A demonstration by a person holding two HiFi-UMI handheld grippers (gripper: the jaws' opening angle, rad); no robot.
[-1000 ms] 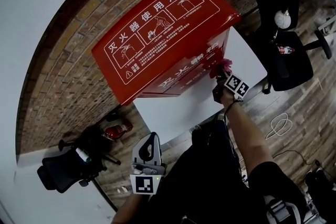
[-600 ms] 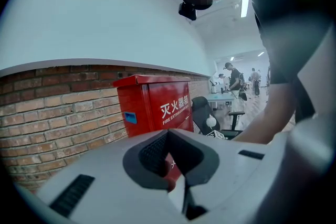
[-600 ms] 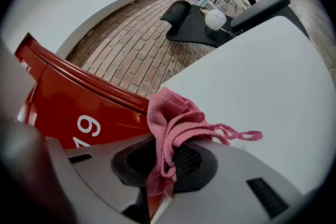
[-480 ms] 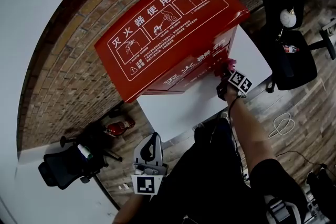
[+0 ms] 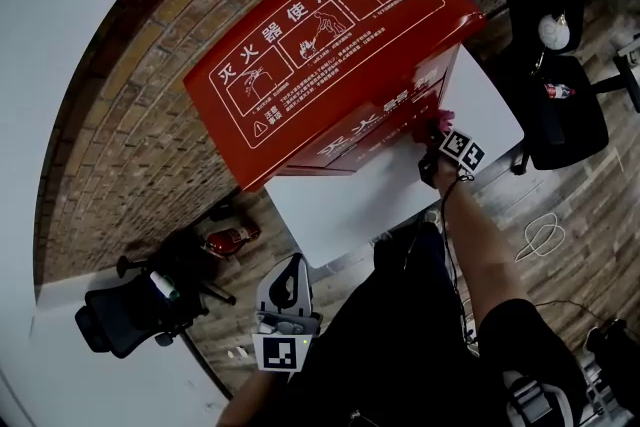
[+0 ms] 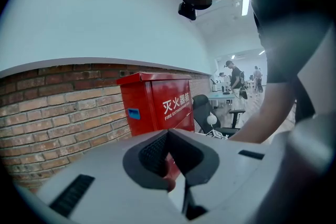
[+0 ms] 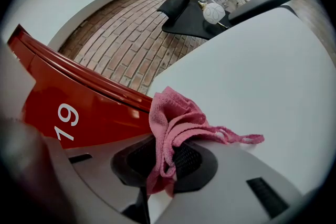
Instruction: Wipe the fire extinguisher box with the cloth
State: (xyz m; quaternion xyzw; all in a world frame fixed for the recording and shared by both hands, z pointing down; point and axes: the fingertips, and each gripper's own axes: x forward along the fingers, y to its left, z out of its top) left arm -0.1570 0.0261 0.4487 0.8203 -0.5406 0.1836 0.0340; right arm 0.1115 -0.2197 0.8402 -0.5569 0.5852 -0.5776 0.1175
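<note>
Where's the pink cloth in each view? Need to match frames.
Head view: cloth right of centre, at the fire extinguisher box front.
Left gripper view: not in it.
Right gripper view: cloth at centre, clamped in the right hand-held gripper.
Shared landmark: the fire extinguisher box, in all three.

The box [image 5: 300, 105] lid reads 灭火器使用方法 in white. Its front says 灭火器 over FIRE EXTINGUISHER. A white "19" also shows there.

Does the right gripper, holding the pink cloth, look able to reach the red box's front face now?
Likely yes. The right gripper, jaws shut on the pink cloth, is close to the fire extinguisher box at its front face, and nothing stands between them.
</note>
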